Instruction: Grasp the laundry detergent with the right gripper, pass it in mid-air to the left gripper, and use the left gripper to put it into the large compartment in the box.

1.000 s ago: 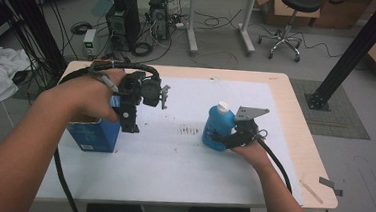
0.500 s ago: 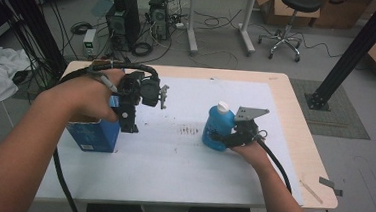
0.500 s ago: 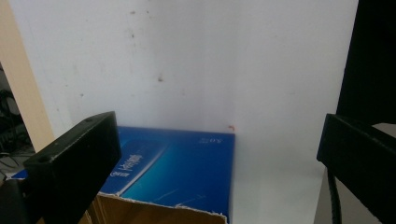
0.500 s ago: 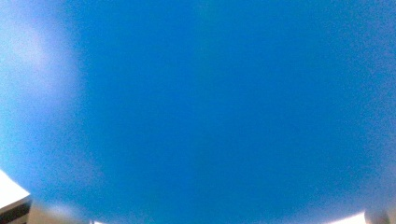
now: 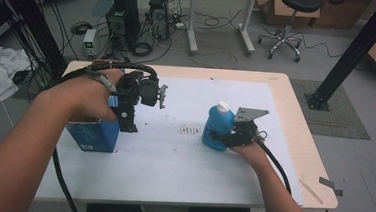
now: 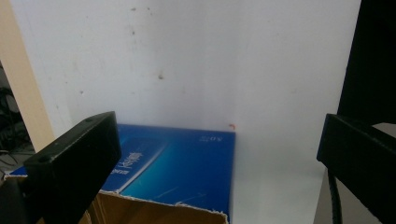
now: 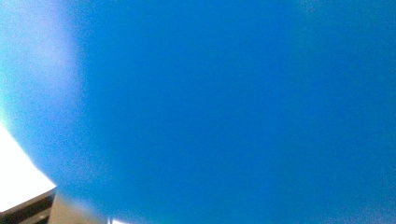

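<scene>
Blue bottle (image 5: 218, 129), white-capped and upright, is shown on the white sheet (image 5: 182, 156) at the right of the table (image 5: 295, 118), with the right gripper (image 5: 220, 136) set against its lower body. In the right gripper view the bottle's blue wall (image 7: 224, 102) is pressed so close to the lens that it is blurred; the jaws have just been closing with the bottle between them, but whether the pads already bear on it cannot be told from the frames. Nearer the left edge, an open blue carton (image 5: 94, 134) is seen standing on the sheet, its torn cardboard rim and printed flap (image 6: 173, 163) lying below the left gripper (image 6: 219, 154). That gripper's jaws are held wide apart with nothing between them, poised above the carton's mouth rather than touching it. Farther off, beyond the table, two computer towers (image 5: 137, 17), a stool (image 5: 287, 22) and loose cables are visible on the floor.

The step in hand is judged to be the grasping of the bottle. A firm, level squeeze on the rounded body is called for next, then a straight lift so that the bottle is not tipped; transfer towards the open carton is a likely continuation, with the carton steadied by the left gripper.
</scene>
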Demonstrator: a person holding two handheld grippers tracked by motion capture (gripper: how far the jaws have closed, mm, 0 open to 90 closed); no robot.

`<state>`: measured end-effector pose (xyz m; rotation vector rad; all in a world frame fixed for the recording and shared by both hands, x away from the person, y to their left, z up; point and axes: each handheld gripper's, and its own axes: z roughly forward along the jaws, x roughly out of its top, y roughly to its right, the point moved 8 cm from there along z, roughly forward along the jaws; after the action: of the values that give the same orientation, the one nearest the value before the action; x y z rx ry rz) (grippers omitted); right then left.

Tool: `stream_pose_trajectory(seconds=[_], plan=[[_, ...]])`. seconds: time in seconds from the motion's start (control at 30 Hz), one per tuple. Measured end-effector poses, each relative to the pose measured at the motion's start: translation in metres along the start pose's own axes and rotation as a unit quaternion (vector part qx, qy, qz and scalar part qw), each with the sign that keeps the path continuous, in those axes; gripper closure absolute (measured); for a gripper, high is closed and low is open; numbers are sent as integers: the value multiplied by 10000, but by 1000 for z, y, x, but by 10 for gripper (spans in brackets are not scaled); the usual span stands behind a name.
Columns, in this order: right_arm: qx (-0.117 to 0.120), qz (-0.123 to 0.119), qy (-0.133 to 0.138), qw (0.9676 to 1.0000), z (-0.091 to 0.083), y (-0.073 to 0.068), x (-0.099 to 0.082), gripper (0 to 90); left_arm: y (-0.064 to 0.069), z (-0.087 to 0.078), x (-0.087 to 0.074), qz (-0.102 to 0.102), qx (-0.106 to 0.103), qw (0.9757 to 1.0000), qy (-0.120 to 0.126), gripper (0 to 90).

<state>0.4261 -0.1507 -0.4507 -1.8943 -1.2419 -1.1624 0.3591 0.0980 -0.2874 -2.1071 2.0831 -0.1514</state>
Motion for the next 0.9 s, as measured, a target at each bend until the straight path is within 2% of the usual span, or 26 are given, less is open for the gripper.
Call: stream_pose_trajectory(seconds=[0.33, 0.4, 0.63, 0.83, 0.9], plan=[[20, -61, 17, 10000, 1, -2, -3, 372, -1, 1, 0, -26, -2, 10000, -1, 1], [29, -73, 10, 10000, 2, -3, -4, 418, -1, 1, 0, -14, 2, 10000, -9, 1], [-35, -130, 20, 9999, 2, -4, -3, 446, -2, 1, 1, -19, 7, 10000, -10, 1], [21, -322, -78, 9994, 1, -7, -1, 466, -2, 0, 2, 0, 7, 10000, -17, 1], [117, -408, -119, 9990, 1, -11, 2, 469, -2, -1, 2, 6, 7, 10000, -28, 1]])
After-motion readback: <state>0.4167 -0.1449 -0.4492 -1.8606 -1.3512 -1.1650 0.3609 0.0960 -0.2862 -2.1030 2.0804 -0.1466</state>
